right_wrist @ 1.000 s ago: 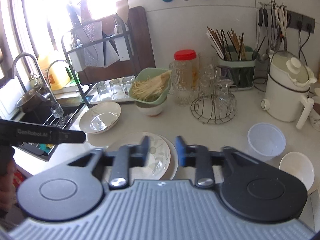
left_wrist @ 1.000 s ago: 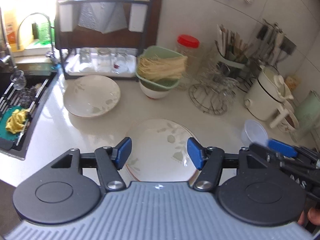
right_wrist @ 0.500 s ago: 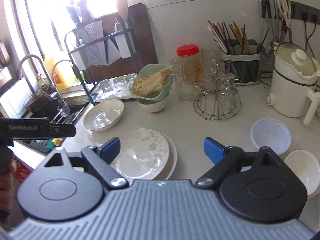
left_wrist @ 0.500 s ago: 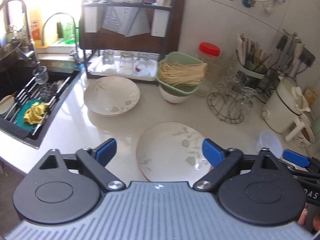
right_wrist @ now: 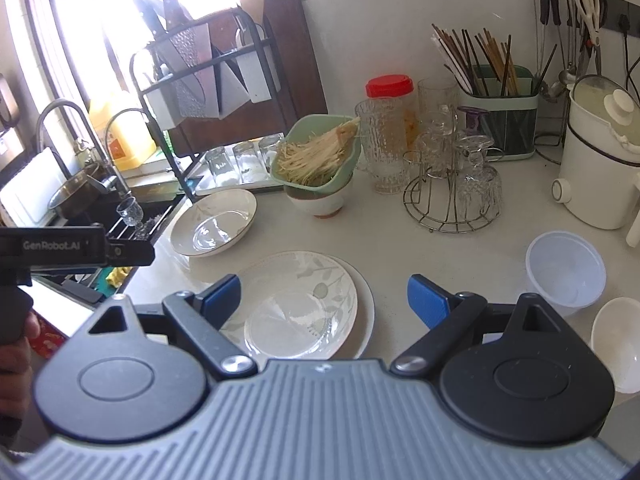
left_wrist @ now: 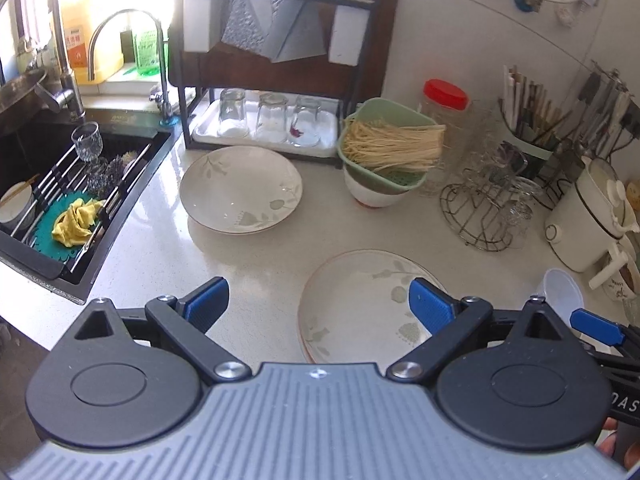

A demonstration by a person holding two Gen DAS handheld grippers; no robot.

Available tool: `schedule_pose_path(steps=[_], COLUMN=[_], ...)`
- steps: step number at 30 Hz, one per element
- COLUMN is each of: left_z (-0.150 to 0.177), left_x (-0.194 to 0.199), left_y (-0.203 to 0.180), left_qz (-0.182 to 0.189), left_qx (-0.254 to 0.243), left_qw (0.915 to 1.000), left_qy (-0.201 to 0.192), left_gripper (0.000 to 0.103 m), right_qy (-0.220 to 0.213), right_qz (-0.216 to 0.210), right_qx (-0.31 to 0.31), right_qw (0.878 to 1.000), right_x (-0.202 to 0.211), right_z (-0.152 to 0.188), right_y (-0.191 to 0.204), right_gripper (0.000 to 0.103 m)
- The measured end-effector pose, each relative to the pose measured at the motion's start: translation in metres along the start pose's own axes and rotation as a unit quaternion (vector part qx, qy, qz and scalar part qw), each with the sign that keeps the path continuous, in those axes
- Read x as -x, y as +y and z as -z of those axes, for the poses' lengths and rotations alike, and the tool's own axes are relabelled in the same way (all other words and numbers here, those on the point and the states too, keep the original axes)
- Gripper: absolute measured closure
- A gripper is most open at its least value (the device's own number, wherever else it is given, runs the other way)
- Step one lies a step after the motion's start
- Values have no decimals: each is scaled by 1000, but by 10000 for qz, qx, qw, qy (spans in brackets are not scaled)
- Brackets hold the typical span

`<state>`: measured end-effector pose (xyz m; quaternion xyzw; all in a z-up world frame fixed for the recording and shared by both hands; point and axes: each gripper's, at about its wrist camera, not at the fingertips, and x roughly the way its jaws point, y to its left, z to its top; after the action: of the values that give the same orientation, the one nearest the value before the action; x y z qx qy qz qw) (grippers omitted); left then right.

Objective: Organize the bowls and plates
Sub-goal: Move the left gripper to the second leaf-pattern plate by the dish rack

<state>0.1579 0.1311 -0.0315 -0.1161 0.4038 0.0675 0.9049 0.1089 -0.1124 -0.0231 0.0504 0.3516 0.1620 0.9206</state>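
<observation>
Ahead of me a green colander (left_wrist: 384, 148) of noodles (left_wrist: 394, 148) sits by a red-lidded jar (left_wrist: 444, 108). Upturned glasses (left_wrist: 272, 118) line a tray; a wire rack (right_wrist: 450, 204), chopstick holder (right_wrist: 498, 116) and white cooker (right_wrist: 596, 168) stand to my right.

Cream plate (left_wrist: 360, 304) with leaf pattern, green colander (left_wrist: 386, 148).

You face pale stone countertop (left_wrist: 160, 256), white tiled wall (right_wrist: 380, 28) behind. Black sink (left_wrist: 48, 168) at left under curved faucet (left_wrist: 32, 8). Bright window (right_wrist: 92, 12) glare floods left side.
</observation>
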Motion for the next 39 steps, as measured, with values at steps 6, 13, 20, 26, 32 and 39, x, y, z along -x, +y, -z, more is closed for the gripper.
schedule_pose_path(steps=[6,13,20,26,32,39], left_z=[-23,-55,-81,-96,-107,-128], left_x=[-20,-44,-68,-86,-106,-118], left_y=[22,54,88,120,149,176], left_qz=[31,67,168,246,251,291], left_qx=[-45,-163,-164,-161,-246,-445], left_qw=[10000,9997,9995,9987,9981,9983], left_qy=[74,151,231,426,506,235], left_gripper=[5,5,5,5,5,5], right_qy=[65,45,124,195,275,359], right_qz=[24,117,181,208,265,245], right_qx=[-58,-200,-266,-367,-524,-735], right_qw=[10000,9997,9994,9989,9979,9963], right_x=[-23,-53,-84,-111,-139,-169], right_z=[-10,-24,-34,-39,-42,-48], right_y=[16,39,63,86,107,124], right_gripper=[12,12,12,12,12,17])
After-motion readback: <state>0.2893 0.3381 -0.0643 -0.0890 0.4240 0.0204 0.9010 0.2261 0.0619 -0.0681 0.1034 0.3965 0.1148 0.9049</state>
